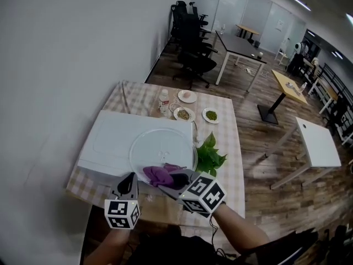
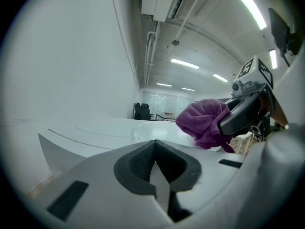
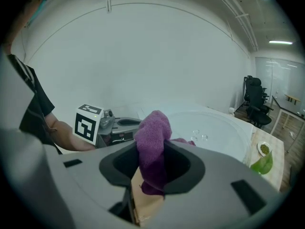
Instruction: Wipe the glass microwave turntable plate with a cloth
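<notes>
Purple terry cloth (image 1: 164, 174), soft and bunched into a rounded wad, is clamped in the right gripper (image 1: 175, 179). In the right gripper view the dark ribbed pads of that gripper (image 3: 152, 163) press on the cloth (image 3: 153, 142) from both sides; its folded top stands above the jaws and a loose end hangs below them.

The cloth sits over the near rim of the glass plate (image 1: 163, 152). The plate is round, clear and shallow, with small raised knobs near its centre. It lies flat on a white rectangular board (image 1: 107, 137) with a smooth surface. The board rests on a table with a checked cloth (image 1: 227, 148).

The left gripper (image 1: 130, 180) is just left of the cloth, at the near edge of the board. In the left gripper view its jaws (image 2: 153, 166) are pressed together with nothing between them.

Green leaves (image 1: 210, 154), broad and pointed, lie on the table just right of the plate. At the far end of the table stand three small round dishes (image 1: 183, 114) and a small clear bottle (image 1: 164, 101).
</notes>
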### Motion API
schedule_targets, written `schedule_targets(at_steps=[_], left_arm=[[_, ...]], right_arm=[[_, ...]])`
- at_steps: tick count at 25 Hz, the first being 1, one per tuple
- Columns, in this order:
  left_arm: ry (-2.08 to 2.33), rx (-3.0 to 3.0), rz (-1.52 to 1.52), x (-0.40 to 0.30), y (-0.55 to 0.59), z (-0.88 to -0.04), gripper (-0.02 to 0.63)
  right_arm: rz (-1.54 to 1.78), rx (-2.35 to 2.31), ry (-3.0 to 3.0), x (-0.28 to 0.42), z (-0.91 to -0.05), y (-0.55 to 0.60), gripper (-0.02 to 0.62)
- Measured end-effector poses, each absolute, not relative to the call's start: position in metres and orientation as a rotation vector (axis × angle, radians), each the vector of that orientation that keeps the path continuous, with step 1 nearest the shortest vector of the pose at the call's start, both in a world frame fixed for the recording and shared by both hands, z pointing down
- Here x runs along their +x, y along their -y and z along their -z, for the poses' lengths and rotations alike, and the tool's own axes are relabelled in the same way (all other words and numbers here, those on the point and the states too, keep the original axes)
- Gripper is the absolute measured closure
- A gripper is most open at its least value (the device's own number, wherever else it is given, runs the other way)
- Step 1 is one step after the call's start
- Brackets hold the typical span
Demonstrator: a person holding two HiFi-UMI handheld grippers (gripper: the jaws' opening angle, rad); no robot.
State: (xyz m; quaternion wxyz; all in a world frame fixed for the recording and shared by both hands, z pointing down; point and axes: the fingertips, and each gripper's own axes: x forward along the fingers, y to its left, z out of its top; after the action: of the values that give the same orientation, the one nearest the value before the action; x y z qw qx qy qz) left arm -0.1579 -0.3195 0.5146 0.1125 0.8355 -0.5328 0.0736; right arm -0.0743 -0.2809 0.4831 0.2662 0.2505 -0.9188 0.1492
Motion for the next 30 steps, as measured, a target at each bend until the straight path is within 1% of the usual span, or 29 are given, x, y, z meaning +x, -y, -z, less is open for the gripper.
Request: schedule_targets(at_steps=[14,18,23,30], left_arm=[[1.598,2.462,-0.194,-0.154,0.33,-0.505,0.603],[1.582,2.467,-0.199,-0.151,0.328,-0.505,0.604],[1.58,2.485,-0.209,-0.143,0.324,-0.505,0.603],[1.575,2.505,-0.225,-0.139,0.323,-0.502,0.604]], right_arm=[[-0.475,0.81,2.495,-0.013,-0.475,0.281,0.456],[-0.496,0.912,2.518,0.011,-0.459,0.313,0.456],[-0.428,1.01,2.476,0.031,-0.442,0.363,0.456],[-0.379,1.019,2.346,0.042,-0.46,0.415,0.456]])
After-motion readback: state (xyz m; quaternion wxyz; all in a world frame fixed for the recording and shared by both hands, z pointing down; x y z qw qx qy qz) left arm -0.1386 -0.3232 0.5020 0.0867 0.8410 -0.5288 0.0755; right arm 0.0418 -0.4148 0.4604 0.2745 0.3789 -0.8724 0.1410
